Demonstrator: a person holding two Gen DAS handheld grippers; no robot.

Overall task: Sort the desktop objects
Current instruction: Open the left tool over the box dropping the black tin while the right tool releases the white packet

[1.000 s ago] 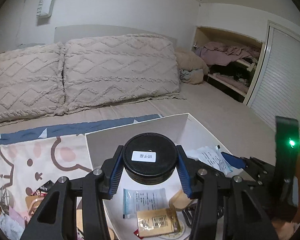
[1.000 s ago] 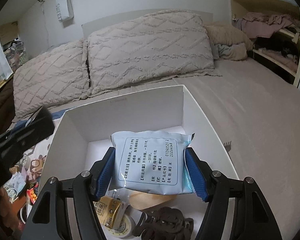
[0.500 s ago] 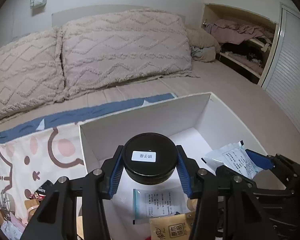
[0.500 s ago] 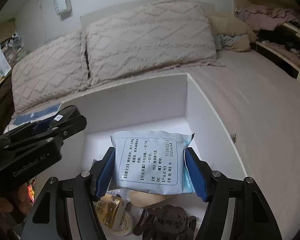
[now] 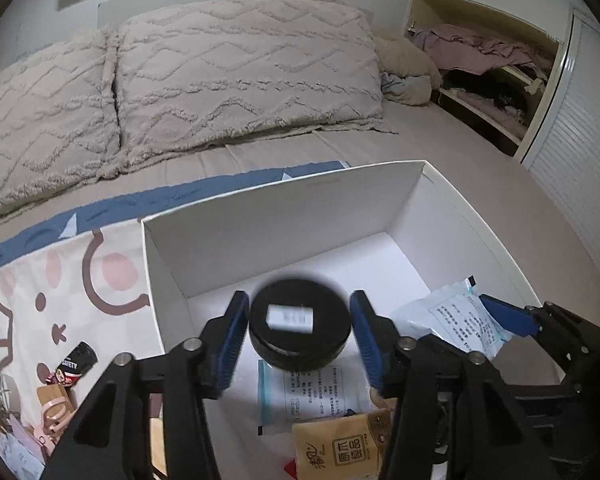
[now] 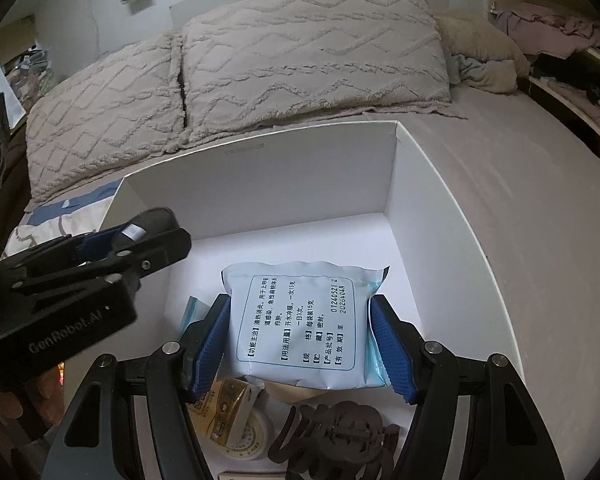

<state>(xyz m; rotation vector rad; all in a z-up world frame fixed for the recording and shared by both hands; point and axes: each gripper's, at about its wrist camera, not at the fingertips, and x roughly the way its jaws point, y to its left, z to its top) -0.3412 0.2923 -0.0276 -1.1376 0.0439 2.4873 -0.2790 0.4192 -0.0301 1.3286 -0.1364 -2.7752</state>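
Observation:
A black round tin (image 5: 299, 326) with a white label shows blurred between the blue pads of my left gripper (image 5: 299, 304), over the white box (image 5: 284, 216). The jaws are opening and a gap shows on each side of the tin. My right gripper (image 6: 300, 308) is shut on a pale blue sachet (image 6: 300, 324) with printed text, held above the box floor (image 6: 300, 236). In the left wrist view that sachet (image 5: 456, 320) and right gripper (image 5: 500, 316) sit at the right. The left gripper (image 6: 132, 236) reaches in from the left in the right wrist view.
In the box lie a brown sachet (image 5: 340, 448), a clear blue sachet (image 5: 312, 392), a dark hair claw (image 6: 340, 436) and a tape roll (image 6: 248, 440). A cartoon blanket (image 5: 60, 280) with loose small items lies left of the box. Pillows (image 5: 240, 68) lie behind.
My left gripper has sunk toward the box and its jaws have parted from the black tin, which now shows blurred and loose. The right gripper still grips the sachet in place.

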